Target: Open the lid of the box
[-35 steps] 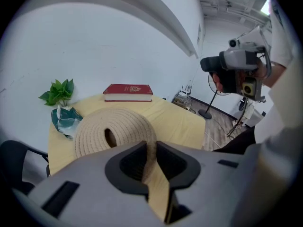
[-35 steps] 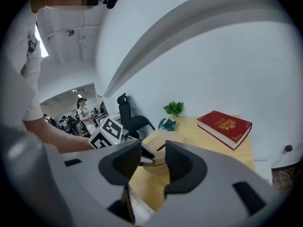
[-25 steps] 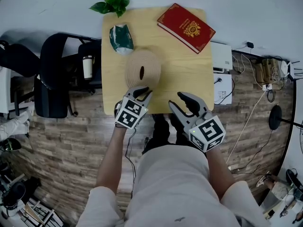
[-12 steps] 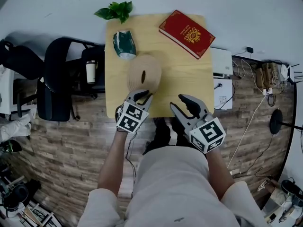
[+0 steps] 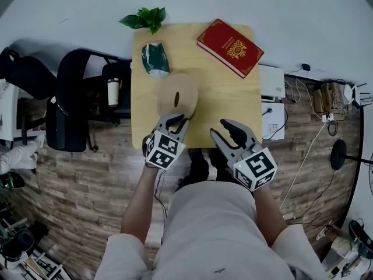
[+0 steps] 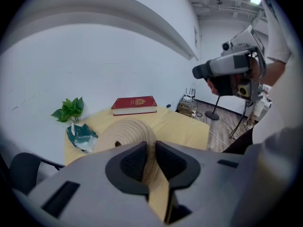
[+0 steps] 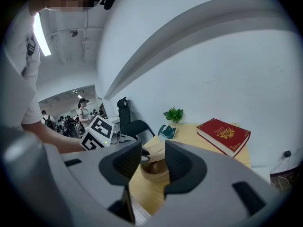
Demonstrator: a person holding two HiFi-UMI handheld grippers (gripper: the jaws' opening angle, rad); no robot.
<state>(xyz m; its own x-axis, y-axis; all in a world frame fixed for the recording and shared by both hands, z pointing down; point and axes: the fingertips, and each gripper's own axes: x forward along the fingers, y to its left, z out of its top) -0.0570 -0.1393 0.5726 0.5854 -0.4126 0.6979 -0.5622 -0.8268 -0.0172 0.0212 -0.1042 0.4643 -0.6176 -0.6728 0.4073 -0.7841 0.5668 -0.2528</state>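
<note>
1. Lid: round and woven, it sits at the near centre of the bench, over the box. The lid is tilted with its near rim raised. The right gripper view shows the dark inside of the box beneath it.
2. Left gripper: the fingers are closing on the near rim of the lid. The rim stands between the pads, which press on it from both sides.
3. Right gripper: the fingers are apart with nothing between them. The gripper hangs over the near bench edge, near the box on its right side, and touches nothing.
4. Governing relation:
   - The lid lies straight ahead of the left fingers and extends away from the person.
   - The lid is round and has no long axis. The gripped rim runs across the gap between the fingers.
   - The left hand is on the lid. The right hand is free and is the nearer one to the box body.
   - Judgement: the coming move calls for carrying the gripped rim further up and away from the person, so that the lid swings clear of the box. The right gripper is placed to steady the box if it shifts.
5. Hidden or unclear:
   - In the head view the lid covers almost all of the box.
   - No view shows whether the far rim of the lid rests on the box.
   - The dark spot at the lid's centre may be a knob or a hole; this cannot be determined.
   - The contents of the box cannot be made out.
</note>
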